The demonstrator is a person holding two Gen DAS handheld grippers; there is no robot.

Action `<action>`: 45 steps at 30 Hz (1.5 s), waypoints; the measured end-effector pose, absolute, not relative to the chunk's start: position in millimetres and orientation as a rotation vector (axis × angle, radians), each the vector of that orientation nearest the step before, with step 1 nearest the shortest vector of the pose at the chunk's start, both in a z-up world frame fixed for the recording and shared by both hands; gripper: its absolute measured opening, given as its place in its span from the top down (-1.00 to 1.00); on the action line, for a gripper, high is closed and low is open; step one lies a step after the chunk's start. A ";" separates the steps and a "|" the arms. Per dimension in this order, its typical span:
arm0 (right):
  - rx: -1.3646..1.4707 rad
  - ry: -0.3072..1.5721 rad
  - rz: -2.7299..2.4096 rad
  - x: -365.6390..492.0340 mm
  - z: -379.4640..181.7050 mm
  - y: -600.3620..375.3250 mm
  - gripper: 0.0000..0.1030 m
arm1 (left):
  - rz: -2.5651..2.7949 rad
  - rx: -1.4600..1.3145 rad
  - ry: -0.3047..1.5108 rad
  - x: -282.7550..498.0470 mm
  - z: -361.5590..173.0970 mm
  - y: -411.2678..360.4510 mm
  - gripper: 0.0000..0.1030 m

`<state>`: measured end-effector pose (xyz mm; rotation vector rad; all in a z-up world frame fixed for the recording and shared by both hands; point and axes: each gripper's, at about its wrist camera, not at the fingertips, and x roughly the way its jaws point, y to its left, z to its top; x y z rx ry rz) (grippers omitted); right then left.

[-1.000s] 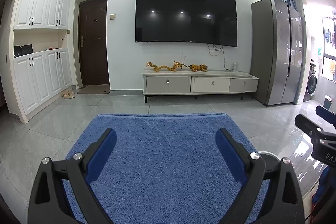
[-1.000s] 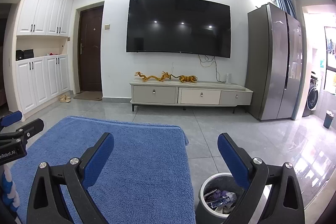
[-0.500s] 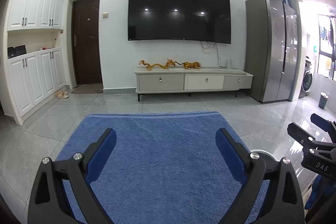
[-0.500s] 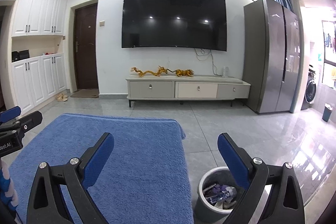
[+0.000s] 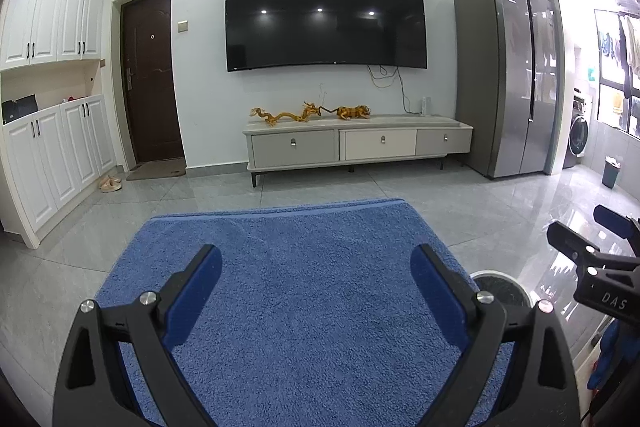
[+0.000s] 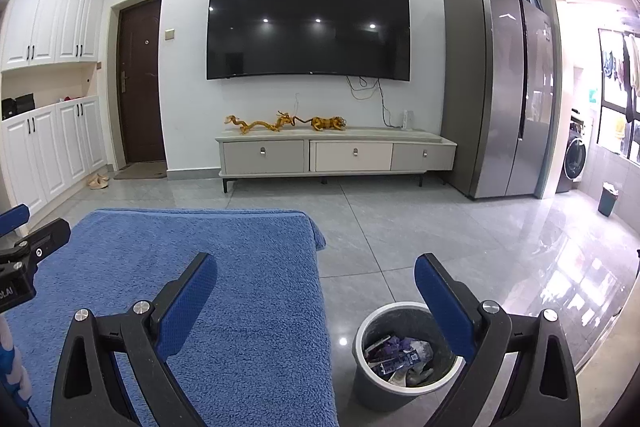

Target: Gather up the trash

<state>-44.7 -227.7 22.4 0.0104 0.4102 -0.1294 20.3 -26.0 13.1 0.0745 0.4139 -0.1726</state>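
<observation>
Ahead of both our grippers, well apart from them, we see the wall-mounted television [image 6: 308, 25] above a low cabinet [image 6: 336, 155], with a tall refrigerator [image 6: 500, 87] to the right of these. Directly below and in front of us lies the bench covered by a blue towel [image 5: 288, 287], spreading under the left gripper [image 5: 316, 287] and reaching under the left finger of the right gripper [image 6: 316, 291].

Our left gripper is spread wide, with only blue cloth between its fingers. Our right gripper is likewise spread wide and holds nothing; in the left wrist view we see it at the far right edge [image 5: 592, 267].

The trash bin [image 6: 362, 379] stands on the tiled floor just beside the bench's right edge, below the right gripper's right finger, which covers part of its rim. Inside it lies the trash [image 6: 400, 355]: crumpled wrappers, purple, blue and pale, low and right of the gap between the fingers. From the left gripper we see only a sliver of the bin's rim [image 5: 500, 277] just past its right finger.
</observation>
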 end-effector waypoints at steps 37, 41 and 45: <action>0.008 0.432 -0.142 -24.1 8.7 -231.8 -0.99 | -0.143 0.063 0.403 34.8 10.5 -28.2 -0.86; 0.005 0.427 -0.143 -23.5 7.9 -232.2 -0.99 | -0.131 0.064 0.404 35.8 9.6 -29.5 -0.86; 0.003 0.426 -0.142 -22.7 7.4 -231.7 -0.99 | -0.123 0.060 0.408 37.1 7.7 -29.4 -0.86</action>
